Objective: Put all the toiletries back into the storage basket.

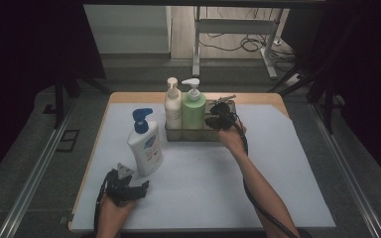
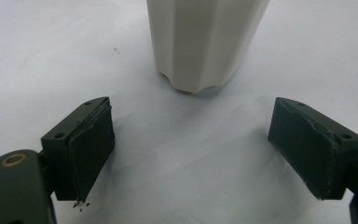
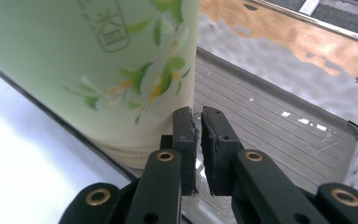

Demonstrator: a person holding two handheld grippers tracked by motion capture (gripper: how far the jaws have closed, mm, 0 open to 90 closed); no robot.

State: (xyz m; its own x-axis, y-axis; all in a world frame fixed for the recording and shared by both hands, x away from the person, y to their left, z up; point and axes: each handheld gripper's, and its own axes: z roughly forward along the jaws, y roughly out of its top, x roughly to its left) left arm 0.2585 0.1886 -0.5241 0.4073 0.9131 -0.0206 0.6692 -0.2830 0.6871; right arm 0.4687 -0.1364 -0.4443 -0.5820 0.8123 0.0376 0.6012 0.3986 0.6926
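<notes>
My right gripper point(image 3: 198, 135) is pinched nearly closed on the clear tray's front wall point(image 3: 214, 186), green bottle point(image 3: 98, 60) sitting at about 10 o'clock.

Left gripper point(image 2: 191, 154): black body, two blocky black jaws faced with dark rubber pads, frayed at the near edge.
Left gripper top: grey three-cornered plate point(image 1: 124, 171).
Left gripper hardware: brass-ringed pivot hole, small screw holes in the jaw blocks.
Right gripper point(image 3: 199, 140): black, two slim flat jaws on hinged black links, brass-ringed pivots.
Cables: black, one trailing near each gripper; right cable point(image 1: 252, 196) along the forearm.
Forearms: bare, no sleeves.
</notes>
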